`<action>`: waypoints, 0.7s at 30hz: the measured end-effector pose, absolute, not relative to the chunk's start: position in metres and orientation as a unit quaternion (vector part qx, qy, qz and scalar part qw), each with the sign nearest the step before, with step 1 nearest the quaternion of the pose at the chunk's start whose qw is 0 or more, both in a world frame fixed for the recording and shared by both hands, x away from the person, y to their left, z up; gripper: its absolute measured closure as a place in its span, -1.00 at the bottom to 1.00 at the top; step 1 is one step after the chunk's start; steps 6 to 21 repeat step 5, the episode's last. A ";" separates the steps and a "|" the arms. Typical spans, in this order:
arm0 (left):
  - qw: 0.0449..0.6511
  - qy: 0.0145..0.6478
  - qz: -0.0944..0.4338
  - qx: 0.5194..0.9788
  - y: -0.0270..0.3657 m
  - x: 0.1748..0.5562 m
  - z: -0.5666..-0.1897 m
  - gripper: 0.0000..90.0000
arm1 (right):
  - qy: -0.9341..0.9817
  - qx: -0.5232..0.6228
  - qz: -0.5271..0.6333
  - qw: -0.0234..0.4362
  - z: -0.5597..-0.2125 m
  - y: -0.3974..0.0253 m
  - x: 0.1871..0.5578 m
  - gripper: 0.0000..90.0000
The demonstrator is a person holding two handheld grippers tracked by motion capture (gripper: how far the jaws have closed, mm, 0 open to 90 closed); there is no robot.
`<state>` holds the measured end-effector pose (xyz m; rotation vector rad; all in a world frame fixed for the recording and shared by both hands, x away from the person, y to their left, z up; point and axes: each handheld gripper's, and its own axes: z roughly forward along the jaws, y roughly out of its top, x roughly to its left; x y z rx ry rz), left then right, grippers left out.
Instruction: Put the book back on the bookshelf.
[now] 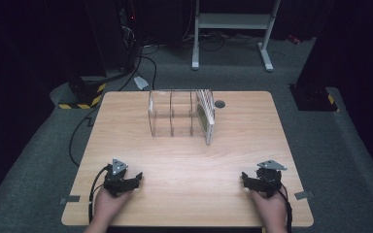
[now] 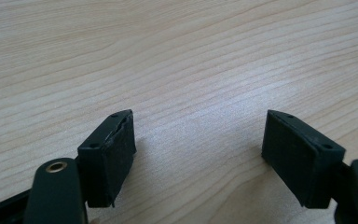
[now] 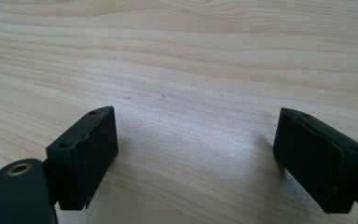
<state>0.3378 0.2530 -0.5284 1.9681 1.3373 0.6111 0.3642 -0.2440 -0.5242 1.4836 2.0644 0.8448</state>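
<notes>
High view: clear rack [image 1: 180, 115] contents indistinct; left hand-held gripper [image 1: 125, 178] and right hand-held gripper [image 1: 261, 180] both gape empty.

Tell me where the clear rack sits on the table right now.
In the high view the clear rack stands at the table's far middle, beside a small dark round spot, far ahead of the left gripper and right gripper.

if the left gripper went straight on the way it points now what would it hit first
Probably the bare table: the left gripper is open, angled down at the wood. The clear rack stands farther off.
</notes>
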 end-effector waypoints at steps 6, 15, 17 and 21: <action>0.337 0.512 0.234 0.755 0.253 0.338 -0.528 -0.43 | 0.749 0.540 0.305 0.231 -0.524 -0.244 0.364 -0.69; 0.337 0.512 0.234 0.755 0.253 0.338 -0.528 -0.43 | 0.749 0.540 0.305 0.231 -0.524 -0.244 0.364 -0.69; 0.337 0.512 0.234 0.755 0.253 0.338 -0.528 -0.43 | 0.749 0.540 0.305 0.231 -0.524 -0.244 0.364 -0.69; 0.337 0.512 0.234 0.755 0.253 0.338 -0.528 -0.43 | 0.749 0.540 0.305 0.231 -0.524 -0.244 0.364 -0.69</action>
